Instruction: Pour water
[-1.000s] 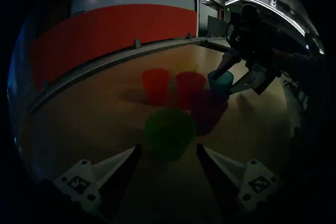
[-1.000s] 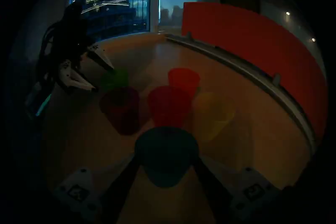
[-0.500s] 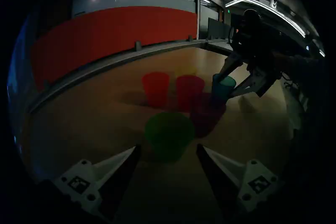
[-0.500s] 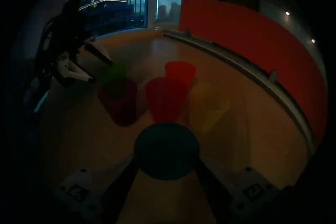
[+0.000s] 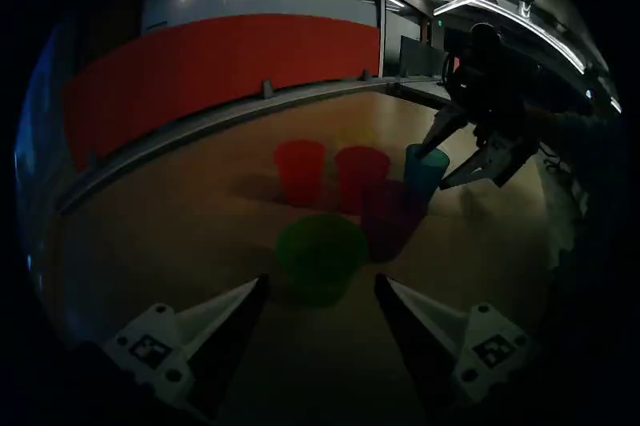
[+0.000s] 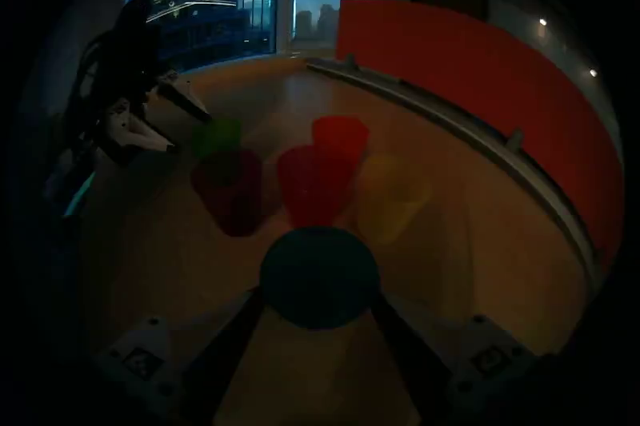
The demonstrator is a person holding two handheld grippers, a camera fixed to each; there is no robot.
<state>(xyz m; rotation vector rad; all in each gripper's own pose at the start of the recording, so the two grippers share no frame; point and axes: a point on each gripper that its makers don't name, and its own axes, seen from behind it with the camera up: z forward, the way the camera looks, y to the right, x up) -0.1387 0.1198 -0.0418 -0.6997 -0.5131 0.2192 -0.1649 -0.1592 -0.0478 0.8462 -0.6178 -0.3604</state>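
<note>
Now | right tongs (image 6: 318, 302) clamped on teal cup (image 6: 320, 276) | red cup (image 6: 314, 185) straight ahead of it | purple cup (image 6: 232, 194) ahead-left, yellow cup (image 6: 392, 202) ahead-right | left tongs (image 5: 320, 282) spread wide, empty | green cup (image 5: 320, 254) at their tips on worktop (image 5: 200, 210)

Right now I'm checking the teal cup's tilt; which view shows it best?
Left gripper view: the teal cup shows side-on, rim and wall distinct, held by the right gripper. In the right gripper view the cup is a dark round shape up close.
</note>
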